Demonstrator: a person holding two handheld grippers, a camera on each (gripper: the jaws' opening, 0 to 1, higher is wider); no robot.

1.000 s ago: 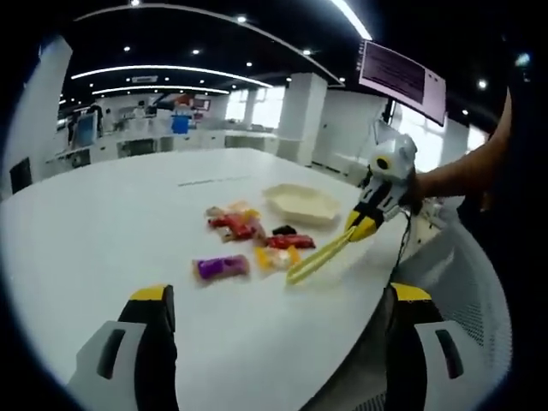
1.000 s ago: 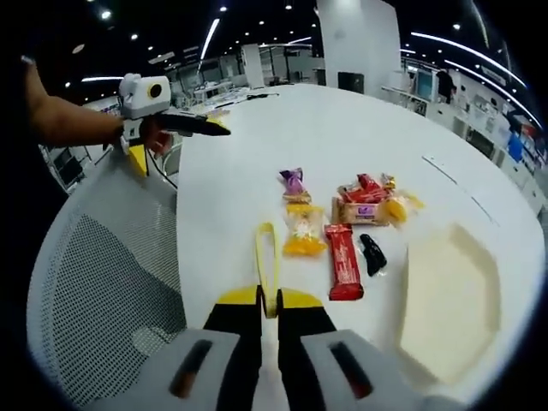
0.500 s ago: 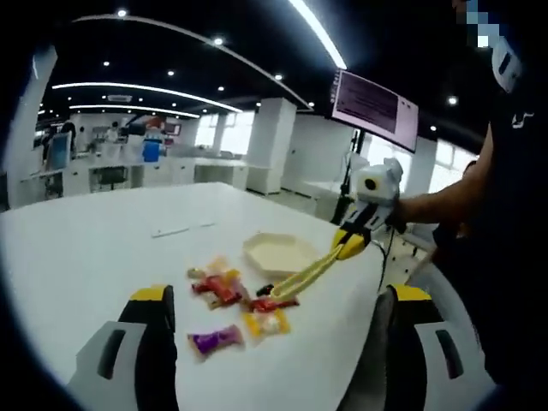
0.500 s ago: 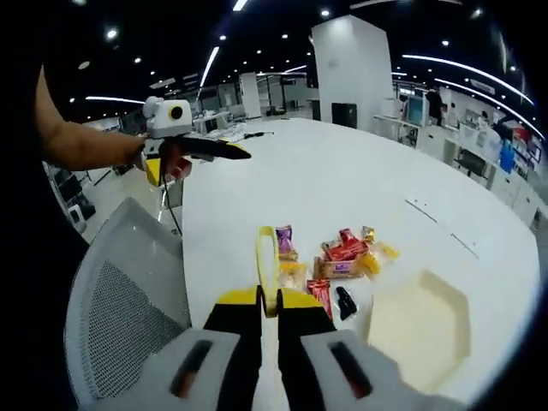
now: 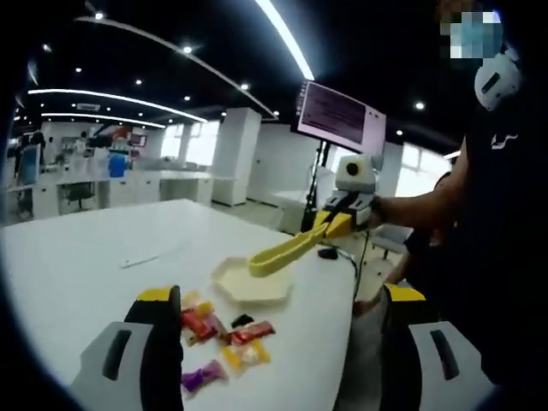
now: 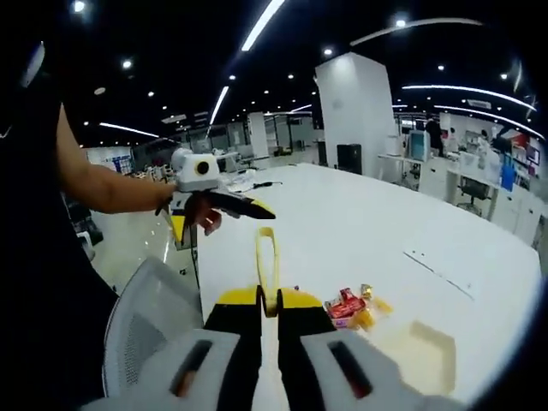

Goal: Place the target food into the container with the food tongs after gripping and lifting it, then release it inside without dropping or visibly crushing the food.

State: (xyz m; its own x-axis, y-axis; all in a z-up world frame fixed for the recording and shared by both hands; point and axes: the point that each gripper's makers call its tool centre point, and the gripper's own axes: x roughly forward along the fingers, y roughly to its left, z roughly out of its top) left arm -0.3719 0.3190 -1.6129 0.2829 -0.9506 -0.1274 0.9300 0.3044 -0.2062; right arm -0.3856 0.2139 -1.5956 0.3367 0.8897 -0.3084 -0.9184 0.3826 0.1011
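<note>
Several wrapped snacks lie on the white table (image 5: 94, 257): a red bar (image 5: 253, 330), a yellow pack (image 5: 243, 355), a purple pack (image 5: 204, 375) and a red pile (image 5: 198, 321). In the right gripper view the snacks (image 6: 350, 308) sit below the tongs. A cream hexagonal tray (image 5: 253, 282) stands beyond them, and in the right gripper view the tray (image 6: 434, 354) is at lower right. My right gripper (image 6: 267, 298) is shut on yellow food tongs (image 6: 267, 261), held in the air. The right gripper (image 5: 331, 226) holds the tongs (image 5: 281, 251) above the tray. My left gripper (image 5: 281, 295) is open and holds nothing; it (image 6: 221, 214) hovers off the table's edge.
A grey mesh chair (image 6: 145, 318) stands by the table's near edge. A person in dark clothes (image 5: 497, 214) is at the right. A monitor (image 5: 339, 115) hangs behind, and a thin strip (image 6: 438, 269) lies on the table further out.
Both hands have risen and both views have tilted up. The tongs have lifted off the table beside the snacks and now hang in the air over the tray. Both jaw states are unchanged.
</note>
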